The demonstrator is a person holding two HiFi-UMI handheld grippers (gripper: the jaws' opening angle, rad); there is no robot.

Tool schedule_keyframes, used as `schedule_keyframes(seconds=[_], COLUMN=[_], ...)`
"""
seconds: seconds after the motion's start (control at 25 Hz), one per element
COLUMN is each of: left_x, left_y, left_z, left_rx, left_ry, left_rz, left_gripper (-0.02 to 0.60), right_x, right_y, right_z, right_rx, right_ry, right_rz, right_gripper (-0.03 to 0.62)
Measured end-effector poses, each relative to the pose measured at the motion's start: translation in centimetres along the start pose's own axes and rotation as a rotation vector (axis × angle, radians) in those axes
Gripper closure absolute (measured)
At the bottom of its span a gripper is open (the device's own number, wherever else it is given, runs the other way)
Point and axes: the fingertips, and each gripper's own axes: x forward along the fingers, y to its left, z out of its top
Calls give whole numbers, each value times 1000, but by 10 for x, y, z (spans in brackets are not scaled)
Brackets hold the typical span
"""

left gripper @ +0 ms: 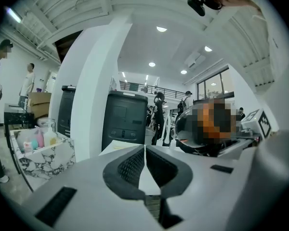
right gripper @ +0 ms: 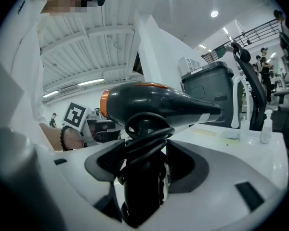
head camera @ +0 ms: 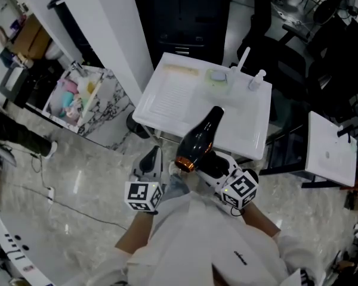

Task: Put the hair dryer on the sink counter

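A black hair dryer [head camera: 198,140] with an orange rear end hangs just above the near edge of the white sink counter [head camera: 167,100], nozzle pointing away from me. My right gripper [head camera: 218,165] is shut on its handle, which has the black cord wound round it. In the right gripper view the dryer's body [right gripper: 154,105] lies crosswise above the jaws and the handle fills the gap at the right gripper [right gripper: 143,162]. My left gripper [head camera: 150,165] hovers beside it to the left, shut and holding nothing; its pads meet at the tips of the left gripper [left gripper: 144,150].
A white faucet [head camera: 241,61] and a small pump bottle [head camera: 259,79] stand at the counter's far right. A marble-patterned box [head camera: 77,97] of toiletries sits left of it, by a white pillar [head camera: 107,28]. A black cabinet [head camera: 179,16] stands behind, a white table [head camera: 331,151] at the right.
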Motion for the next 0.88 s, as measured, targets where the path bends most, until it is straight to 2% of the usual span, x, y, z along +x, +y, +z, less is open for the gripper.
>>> schedule_keyframes(seconds=[0.4,0.88], left_x=[101,177], left_y=[104,165], left_z=[20,19], left_rx=[-47,-68], left_ry=[22,72], left_rz=[-17,-95], left_gripper=[548,548], right_x=[116,186], right_y=[-62,-117], right_z=[32,37], right_rx=[6,22], right_ry=[51,140], right_rz=[-12,-80], right_gripper=[318,318])
